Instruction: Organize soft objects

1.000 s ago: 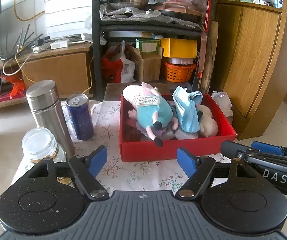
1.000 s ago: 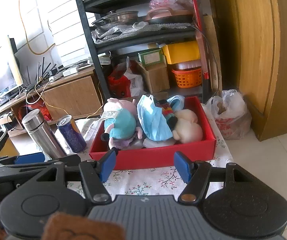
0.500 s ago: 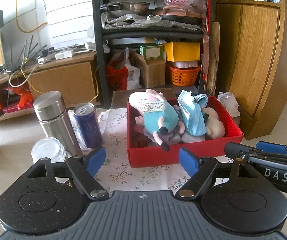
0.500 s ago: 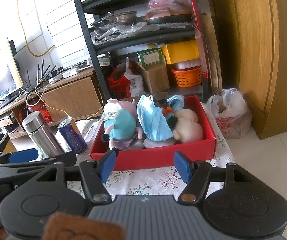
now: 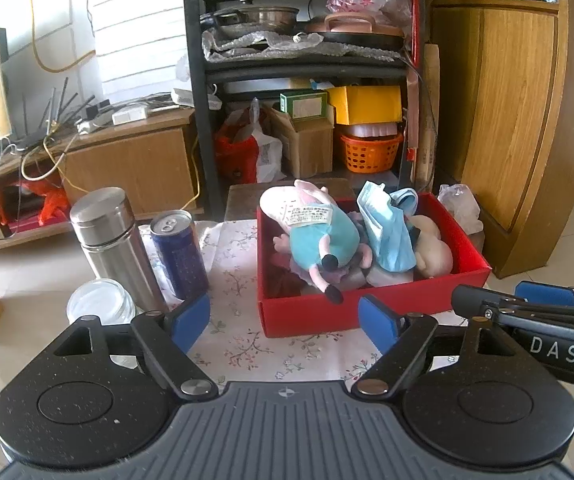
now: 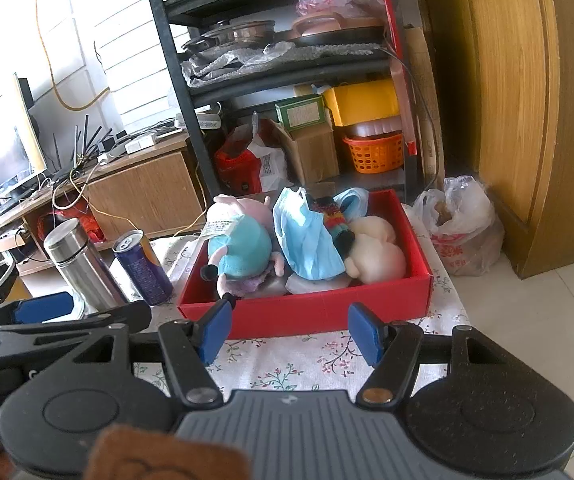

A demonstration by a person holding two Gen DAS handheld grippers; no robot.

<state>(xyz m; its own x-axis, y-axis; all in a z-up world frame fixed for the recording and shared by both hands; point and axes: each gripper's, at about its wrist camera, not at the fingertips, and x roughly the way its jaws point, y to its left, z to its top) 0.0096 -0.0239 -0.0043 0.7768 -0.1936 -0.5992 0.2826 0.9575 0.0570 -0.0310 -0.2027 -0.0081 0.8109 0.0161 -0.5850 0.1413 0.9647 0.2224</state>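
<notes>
Two tools hover side by side over the near edge of the bench (image 5: pixel 247 344), both aimed at the red box (image 6: pixel 319 312). Left tool (image 5: pixel 285 318): jaws apart and just opened a little wider, nothing between them. Right tool (image 6: pixel 289 330): jaws apart, also empty. Inside the box lie a pink toy (image 6: pixel 239 244) in a blue dress, a blue mask (image 6: pixel 307 244) and a cream plush (image 6: pixel 375 252), packed together. A flask (image 5: pixel 113 244), a can (image 5: pixel 179 256) and a jar (image 5: pixel 101 306) stand left of the box.
</notes>
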